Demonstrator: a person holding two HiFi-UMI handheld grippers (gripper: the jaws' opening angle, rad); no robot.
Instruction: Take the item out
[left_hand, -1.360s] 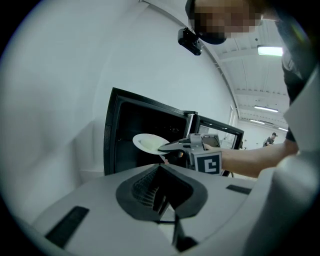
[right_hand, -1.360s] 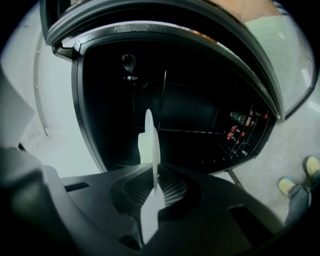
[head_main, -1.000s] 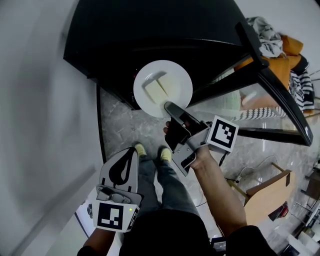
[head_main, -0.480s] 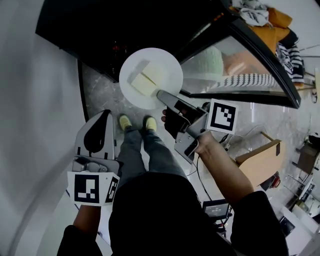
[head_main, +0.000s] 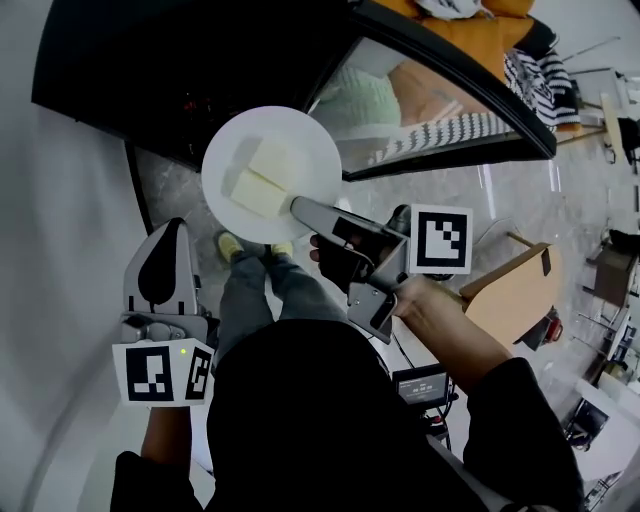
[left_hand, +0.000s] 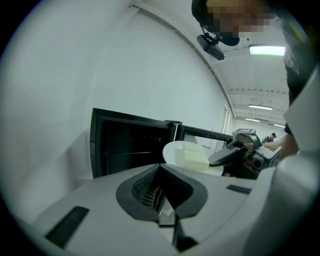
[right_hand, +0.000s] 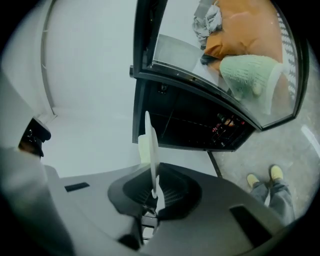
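Note:
A white plate (head_main: 300, 150) carries two pale yellow blocks (head_main: 262, 180) and hangs in the air in front of the open black oven (head_main: 150, 70). My right gripper (head_main: 298, 207) is shut on the plate's near rim. In the right gripper view the plate (right_hand: 149, 145) stands edge-on between the jaws, with a yellow block (right_hand: 143, 148) on its left face. My left gripper (head_main: 163, 268) sits low at the left, apart from the plate, jaws together with nothing in them. The left gripper view shows the plate (left_hand: 175, 150) and blocks (left_hand: 194, 156) ahead.
The oven's glass door (head_main: 440, 100) hangs open to the right, reflecting orange and striped cloth. The oven cavity (right_hand: 195, 122) is dark. A white wall (head_main: 60, 250) stands at the left. The person's yellow shoes (head_main: 230, 245) are on the grey floor; a cardboard box (head_main: 510, 300) lies to the right.
The plate, held by my right gripper, has come further out from the oven, leftward in the head view. My left gripper has shifted left and lower in the frame.

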